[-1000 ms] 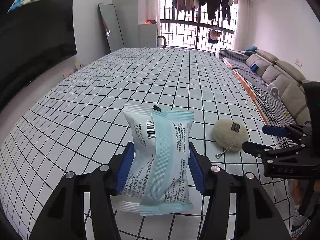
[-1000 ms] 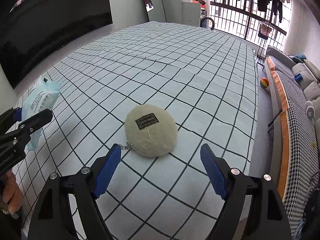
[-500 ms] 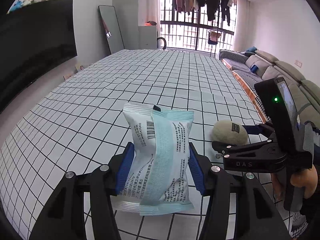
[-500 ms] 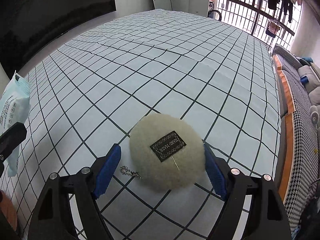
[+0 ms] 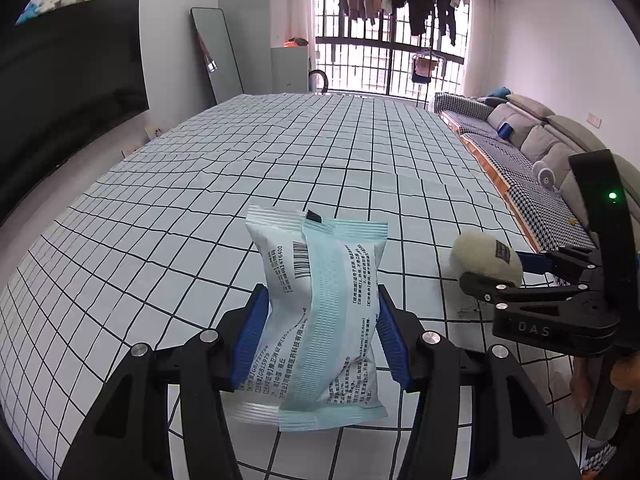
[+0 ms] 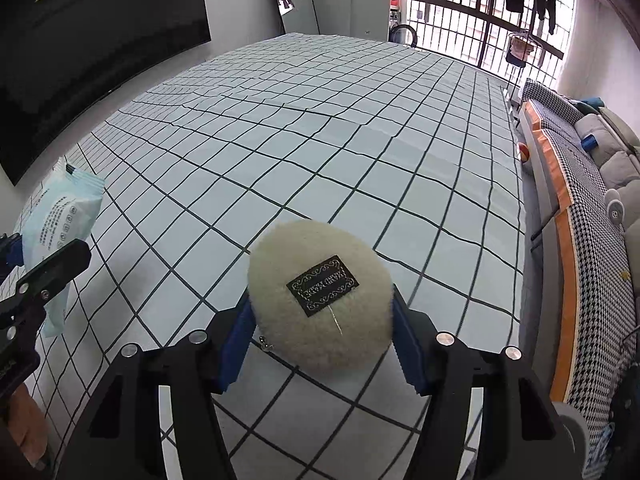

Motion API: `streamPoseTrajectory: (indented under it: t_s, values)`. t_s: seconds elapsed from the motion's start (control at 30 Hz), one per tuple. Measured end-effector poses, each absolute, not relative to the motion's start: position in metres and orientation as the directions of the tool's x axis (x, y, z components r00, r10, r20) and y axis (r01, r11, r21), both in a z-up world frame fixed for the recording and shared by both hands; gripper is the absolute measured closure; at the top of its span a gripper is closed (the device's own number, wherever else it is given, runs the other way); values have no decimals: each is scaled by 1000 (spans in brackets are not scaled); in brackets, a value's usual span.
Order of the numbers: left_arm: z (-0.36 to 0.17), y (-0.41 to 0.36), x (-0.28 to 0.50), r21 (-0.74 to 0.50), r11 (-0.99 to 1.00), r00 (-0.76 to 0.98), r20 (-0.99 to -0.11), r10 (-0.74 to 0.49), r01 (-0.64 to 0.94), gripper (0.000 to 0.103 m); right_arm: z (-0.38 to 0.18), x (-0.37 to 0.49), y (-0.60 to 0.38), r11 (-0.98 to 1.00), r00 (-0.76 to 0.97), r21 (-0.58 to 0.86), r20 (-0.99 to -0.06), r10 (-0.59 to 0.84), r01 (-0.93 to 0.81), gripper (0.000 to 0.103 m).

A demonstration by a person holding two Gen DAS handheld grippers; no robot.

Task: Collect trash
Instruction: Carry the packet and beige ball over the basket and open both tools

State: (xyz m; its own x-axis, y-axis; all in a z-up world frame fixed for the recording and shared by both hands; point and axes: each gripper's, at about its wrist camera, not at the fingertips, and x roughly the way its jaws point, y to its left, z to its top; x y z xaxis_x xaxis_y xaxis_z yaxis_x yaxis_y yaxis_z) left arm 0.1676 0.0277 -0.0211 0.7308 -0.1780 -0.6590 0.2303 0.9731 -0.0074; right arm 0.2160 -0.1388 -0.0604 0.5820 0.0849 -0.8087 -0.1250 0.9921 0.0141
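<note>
- The left gripper (image 5: pixel 320 336) has its fingers clamped on an upright pale blue packet (image 5: pixel 320 312), held above the near part of the gridded bench (image 5: pixel 280 168).
- The right gripper (image 6: pixel 320 340) is closing its fingers around a round fluffy pouch (image 6: pixel 320 300); the blue pads sit against its sides.
- The pouch lies near the bench's right edge, beside a checked sofa (image 6: pixel 592 240).
- The bench's far stretch toward the window lies open.

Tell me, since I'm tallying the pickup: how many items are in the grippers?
2. A wipes packet clamped in the left gripper; a fluffy pouch between the closing right gripper pads.
</note>
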Motion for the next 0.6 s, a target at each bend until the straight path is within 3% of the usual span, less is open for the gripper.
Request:
streamPoseTrajectory:
  t_s: [0.6]
  values:
    - [-17,16,153,-11,962,732,-646,-216,274,51,-32,108,-184,998,664,54,-747,30,15,43]
